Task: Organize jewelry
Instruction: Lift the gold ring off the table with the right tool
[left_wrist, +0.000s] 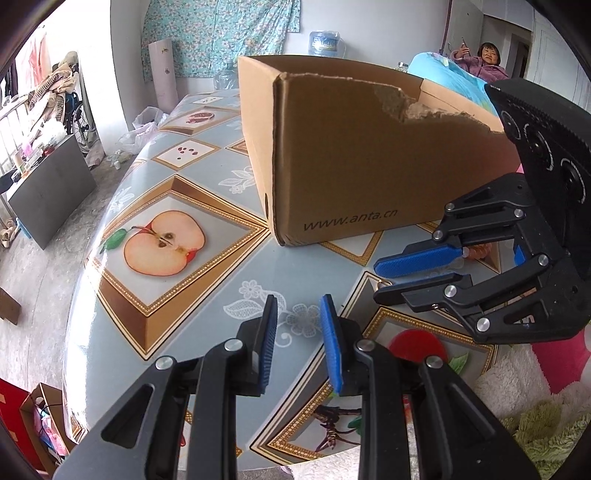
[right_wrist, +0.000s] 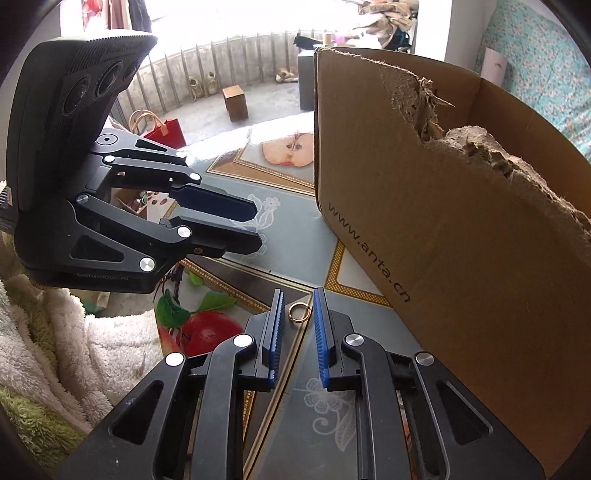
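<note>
A small gold ring (right_wrist: 298, 312) lies on the fruit-patterned tablecloth (right_wrist: 295, 229), just in front of a brown cardboard box (right_wrist: 443, 229) with a torn top edge. My right gripper (right_wrist: 298, 291) straddles the ring near its fingertips. A thin gap shows on each side, so the blue pads do not press on it. From the left wrist view the ring (left_wrist: 384, 283) peeks out between the right gripper's (left_wrist: 376, 282) tips. My left gripper (left_wrist: 299, 299) hovers over the cloth left of the right one, its jaws narrowly apart and empty; it also shows as the left gripper (right_wrist: 258, 227) in the right wrist view.
The box (left_wrist: 351, 166) stands close behind both grippers. A fluffy white and green blanket (right_wrist: 55, 350) lies at the table's near side. The table edge (left_wrist: 85, 258) drops to the floor on the left. A person (left_wrist: 487, 59) sits far behind the box.
</note>
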